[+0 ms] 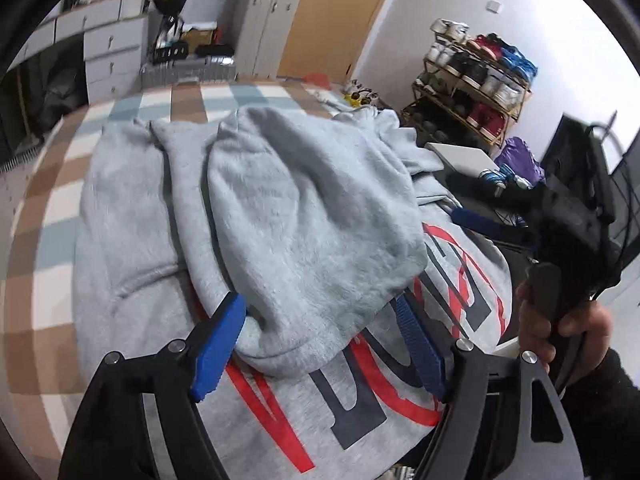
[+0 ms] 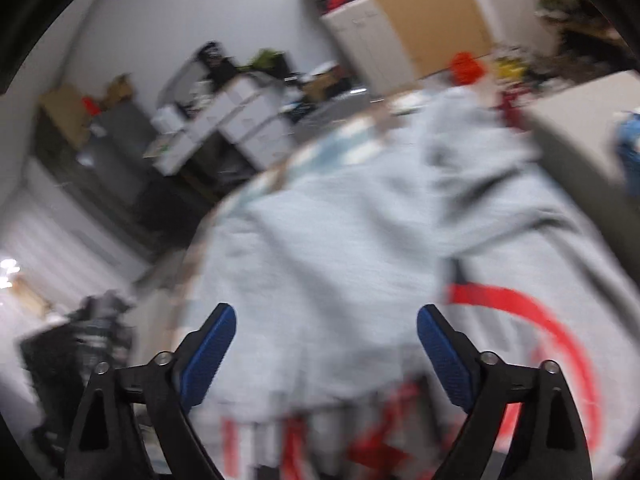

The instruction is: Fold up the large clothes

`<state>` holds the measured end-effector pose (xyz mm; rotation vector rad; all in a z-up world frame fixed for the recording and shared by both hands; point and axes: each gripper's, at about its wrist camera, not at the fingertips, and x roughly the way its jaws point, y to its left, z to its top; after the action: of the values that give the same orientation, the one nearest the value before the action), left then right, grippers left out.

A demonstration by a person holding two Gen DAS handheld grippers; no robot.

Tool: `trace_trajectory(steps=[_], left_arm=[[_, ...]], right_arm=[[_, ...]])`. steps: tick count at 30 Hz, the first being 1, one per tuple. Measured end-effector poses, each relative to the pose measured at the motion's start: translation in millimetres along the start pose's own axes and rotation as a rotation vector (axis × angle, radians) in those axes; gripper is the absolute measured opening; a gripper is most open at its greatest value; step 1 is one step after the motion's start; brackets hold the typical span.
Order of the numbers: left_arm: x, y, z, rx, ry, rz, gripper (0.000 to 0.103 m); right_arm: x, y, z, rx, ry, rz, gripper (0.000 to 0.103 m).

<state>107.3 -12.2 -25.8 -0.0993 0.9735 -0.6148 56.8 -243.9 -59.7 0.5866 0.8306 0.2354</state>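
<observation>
garment: a big light-grey hoodie (image 1: pixel 256 216) with a red and dark print on the chest, spread over a checked blanket (image 1: pixel 44 184) on what looks like a bed. one fleecy flap is folded back over the print, and its hem lies right between the left tongs.
left tongs (image 1: pixel 320 344): spread wide, blue pads either side of that folded hem. they look clear of the cloth or barely brushing it, not pinching, so nothing is held.
right tongs (image 2: pixel 326 354): also gaping wide over the grey fabric, nothing between the pads. the left view catches one blue pad of it out at the right edge of the hoodie, with the person's hand (image 1: pixel 560 328) on the handle.
how it'll handle: thick fleece, soft and floppy, probably a bit heavy for cloth. it'll sag and drag rather than slide, and layers will likely cling to each other.
where to grab: i'd go for hems, cuffs or the shoulder seam, where the fabric is doubled and won't slip out. pinching the middle would probably just bunch it.
hard to see: the right view is badly smeared, so the print and folds there are mush. sleeves and hood are hard to tell apart in the lumps at the far end. the near edge of the hoodie is cut off behind the tongs.
</observation>
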Motion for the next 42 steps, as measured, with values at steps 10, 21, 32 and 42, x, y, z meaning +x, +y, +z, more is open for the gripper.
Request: trace_trajectory(steps=[10,21,32,42], left_arm=[[1.7,29.5,32.6,-0.027,-0.006,0.076,0.074],[88.6,63.4,134.2,-0.043,0.122,0.194,0.074],[95.8,55.0,137.5,-0.065,0.188,-0.008,0.01],[6.7,-12.5,207.2,0.118,-0.006,0.074,0.008]], right_arm=[[72.4,-59.5,-18.3,0.303,0.216,0.323,0.095],[14.5,-72.9,-2.4,0.324,0.041,0.405,0.103],[-6.8,-45.4,2.7,0.228,-0.023,0.441,0.103],[-14.0,-33.2,-1.1,0.157,-0.049,0.38,0.103]])
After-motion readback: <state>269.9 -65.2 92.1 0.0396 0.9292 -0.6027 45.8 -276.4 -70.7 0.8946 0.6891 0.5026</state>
